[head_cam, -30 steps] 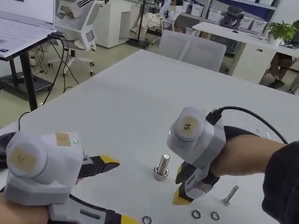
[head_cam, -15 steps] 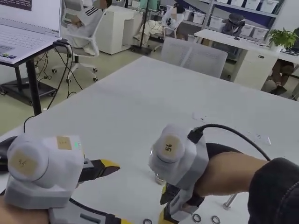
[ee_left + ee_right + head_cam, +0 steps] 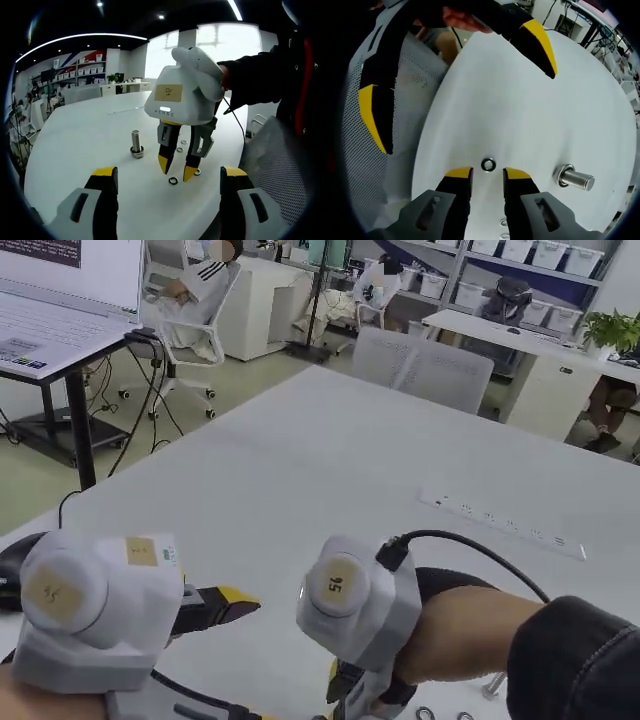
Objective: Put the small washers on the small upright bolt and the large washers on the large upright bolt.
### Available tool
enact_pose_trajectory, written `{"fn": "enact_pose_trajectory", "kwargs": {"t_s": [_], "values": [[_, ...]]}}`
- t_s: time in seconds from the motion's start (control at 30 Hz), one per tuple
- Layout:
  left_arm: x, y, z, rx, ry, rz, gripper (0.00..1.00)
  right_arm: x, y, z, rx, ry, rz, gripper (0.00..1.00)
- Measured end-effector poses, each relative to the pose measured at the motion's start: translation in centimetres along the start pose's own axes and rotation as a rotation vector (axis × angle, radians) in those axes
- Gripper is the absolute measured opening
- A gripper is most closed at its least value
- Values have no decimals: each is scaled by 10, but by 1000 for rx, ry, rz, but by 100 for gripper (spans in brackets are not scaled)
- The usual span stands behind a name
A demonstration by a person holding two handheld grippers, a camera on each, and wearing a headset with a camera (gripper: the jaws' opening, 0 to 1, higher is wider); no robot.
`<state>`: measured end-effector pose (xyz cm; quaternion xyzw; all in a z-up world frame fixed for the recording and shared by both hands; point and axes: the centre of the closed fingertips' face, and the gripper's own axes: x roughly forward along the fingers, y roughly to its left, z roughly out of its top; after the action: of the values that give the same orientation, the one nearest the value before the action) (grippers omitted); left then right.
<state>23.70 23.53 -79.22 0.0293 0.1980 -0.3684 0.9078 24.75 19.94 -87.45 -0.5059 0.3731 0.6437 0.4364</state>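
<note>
1. The table (image 3: 330,470) carries the work. The left gripper (image 3: 468,112) hangs ahead of the right one, its fingers wide apart and empty.
2. The right gripper (image 3: 488,176) is going for a washer, fingers slightly apart and holding nothing.
3. The large bolt (image 3: 575,178) stands head-down off to one side of those fingers, with its shank and long axis vertical.
4. The washer (image 3: 488,164) lies flat just ahead of the fingertips, hole upward. Next, I judge, the fingers must straddle its rim and pinch.

The right tongs (image 3: 176,172) have crossed from the right of the large upright bolt (image 3: 136,145) to its near-left side, apparently poised, slightly parted, over a washer (image 3: 173,180).
</note>
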Motion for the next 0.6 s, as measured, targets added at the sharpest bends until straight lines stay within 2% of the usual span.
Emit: {"fn": "enact_pose_trajectory", "kwargs": {"t_s": [0.4,0.6], "values": [[-1,-1,-1,-4,-1,-5,83,6,0,1,-25,23,-2,23],[-1,-2,0,-3,-6,-3,83,7,1,1,-65,53,-27,23]]}}
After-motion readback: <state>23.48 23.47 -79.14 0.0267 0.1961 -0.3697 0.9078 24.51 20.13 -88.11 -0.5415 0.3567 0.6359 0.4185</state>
